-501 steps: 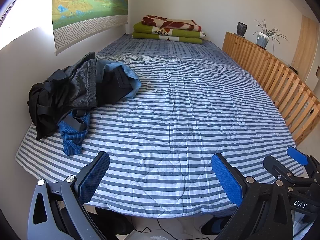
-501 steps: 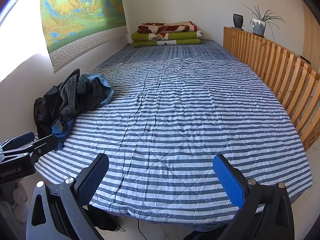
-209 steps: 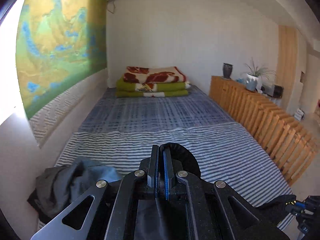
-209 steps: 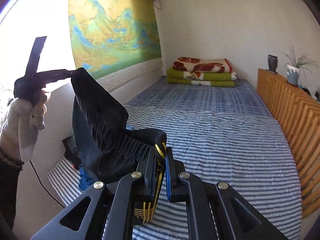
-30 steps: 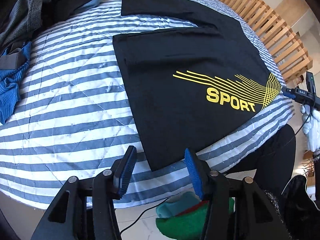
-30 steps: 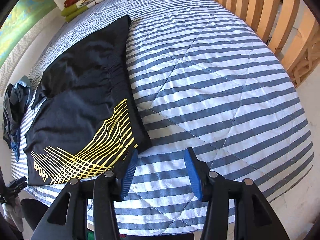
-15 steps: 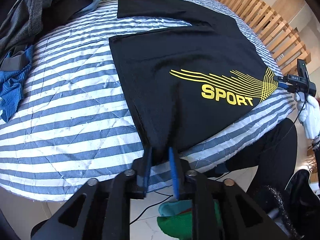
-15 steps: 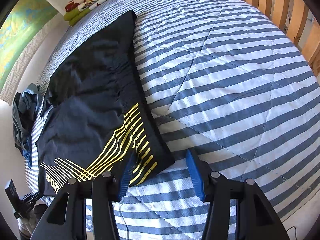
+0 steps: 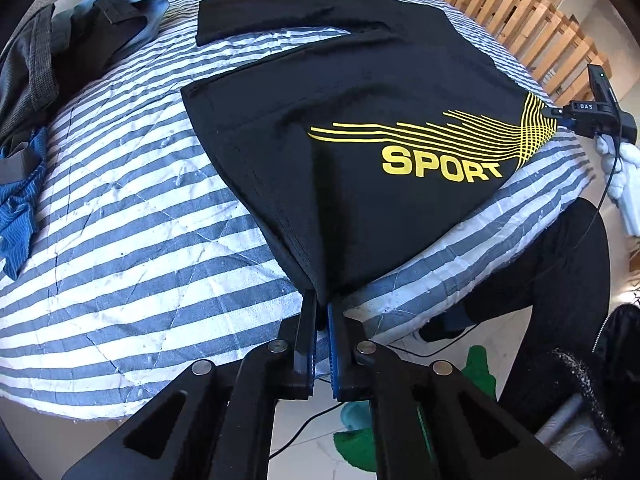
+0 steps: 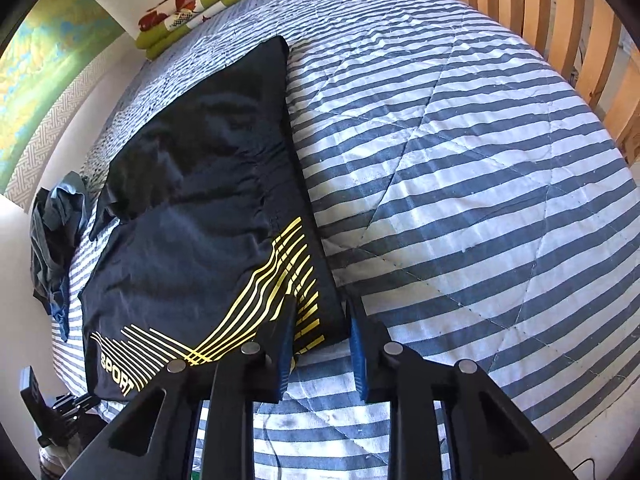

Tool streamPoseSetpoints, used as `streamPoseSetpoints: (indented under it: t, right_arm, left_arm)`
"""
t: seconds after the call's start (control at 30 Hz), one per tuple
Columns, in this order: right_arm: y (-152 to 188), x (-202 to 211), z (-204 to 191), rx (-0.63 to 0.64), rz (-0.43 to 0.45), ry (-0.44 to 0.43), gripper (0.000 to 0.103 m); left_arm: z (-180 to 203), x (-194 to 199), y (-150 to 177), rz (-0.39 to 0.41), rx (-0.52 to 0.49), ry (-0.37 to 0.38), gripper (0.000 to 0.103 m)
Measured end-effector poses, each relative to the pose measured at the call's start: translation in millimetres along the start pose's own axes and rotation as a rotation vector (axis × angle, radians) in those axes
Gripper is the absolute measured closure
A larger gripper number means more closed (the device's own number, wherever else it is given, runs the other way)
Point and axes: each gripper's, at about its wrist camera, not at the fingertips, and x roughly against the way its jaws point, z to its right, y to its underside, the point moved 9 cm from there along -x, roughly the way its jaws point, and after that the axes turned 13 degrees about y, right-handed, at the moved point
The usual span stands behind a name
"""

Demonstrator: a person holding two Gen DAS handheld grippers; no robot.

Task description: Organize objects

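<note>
Black shorts [image 9: 360, 160] with yellow lines and the word SPORT lie spread flat on the striped quilt [image 9: 140, 220]. My left gripper [image 9: 322, 308] is shut on the near hem corner, and the cloth rises into a ridge from its pads. In the right wrist view the same shorts [image 10: 200, 220] lie left of centre. My right gripper [image 10: 320, 320] straddles their yellow-lined corner, jaws closing, with a gap still showing beside each pad. The right gripper [image 9: 588, 116] also shows at the bed's right edge, held by a white-gloved hand. The left gripper [image 10: 60, 408] shows at the lower left.
A heap of dark and blue clothes [image 9: 48, 60] lies at the bed's left side. A wooden slatted rail [image 10: 580, 40] runs along the right side. Folded blankets [image 10: 200, 4] sit at the far end. A person's dark-trousered leg [image 9: 560, 260] stands at the bed's front edge.
My left jaws have closed onto the shorts' hem corner and lifted it slightly. My right gripper has slid over the yellow-lined corner and its jaws have narrowed.
</note>
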Motion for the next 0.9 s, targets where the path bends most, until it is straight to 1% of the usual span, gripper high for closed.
streamPoseSetpoints:
  t: [0.07, 0.1, 0.13, 0.2, 0.3, 0.33, 0.47, 0.57, 0.73, 0.8, 0.9]
  right_arm:
    - [-0.7, 1.7, -0.7, 0.02, 0.009, 0.029, 0.081]
    - [-0.6, 2.1, -1.7, 0.035, 0.011, 0.044, 0.081]
    - [-0.3, 2.0, -3.4, 0.051, 0.01, 0.058, 0.081]
    - [-0.5, 4.2, -5.2, 0.069, 0.01, 0.078, 0.078]
    - [-1.3, 9.7, -6.8, 0.081, 0.01, 0.062, 0.07]
    - [-3.0, 11.9, -4.7, 0.079, 0.016, 0.079, 0.067]
    - [-19.7, 27.2, -2.4, 0.053, 0.066, 0.086, 0.066]
    - [-40.8, 40.1, -8.9, 0.023, 0.094, 0.033, 0.066]
    - [-98.0, 49.7, -35.8, 0.031, 0.143, 0.022, 0.065]
    - [-124.1, 46.5, -51.3, 0.035, 0.15, 0.005, 0.065]
    - [-163.1, 32.5, -74.0, 0.053, 0.15, 0.012, 0.063]
  left_arm:
    - [-2.9, 4.4, -3.3, 0.003, 0.003, 0.013, 0.095]
    - [-5.8, 8.1, -5.4, 0.007, 0.021, 0.03, 0.091]
    - [-9.1, 13.1, -8.8, 0.018, 0.045, 0.042, 0.078]
    - [-18.3, 27.6, -20.4, 0.069, 0.066, 0.037, 0.069]
    - [-35.4, 45.4, -40.6, 0.105, 0.087, 0.022, 0.069]
    - [-40.4, 50.1, -49.0, 0.115, 0.091, 0.013, 0.069]
    - [-62.3, 66.6, -100.3, 0.161, 0.103, 0.019, 0.067]
    - [-81.9, 72.3, -147.6, 0.181, 0.081, -0.03, 0.067]
    - [-110.9, 65.0, -233.4, 0.21, 0.088, -0.036, 0.067]
    - [-119.1, 57.3, -265.2, 0.213, 0.091, -0.026, 0.066]
    - [-131.2, 45.2, -307.9, 0.221, 0.118, -0.005, 0.066]
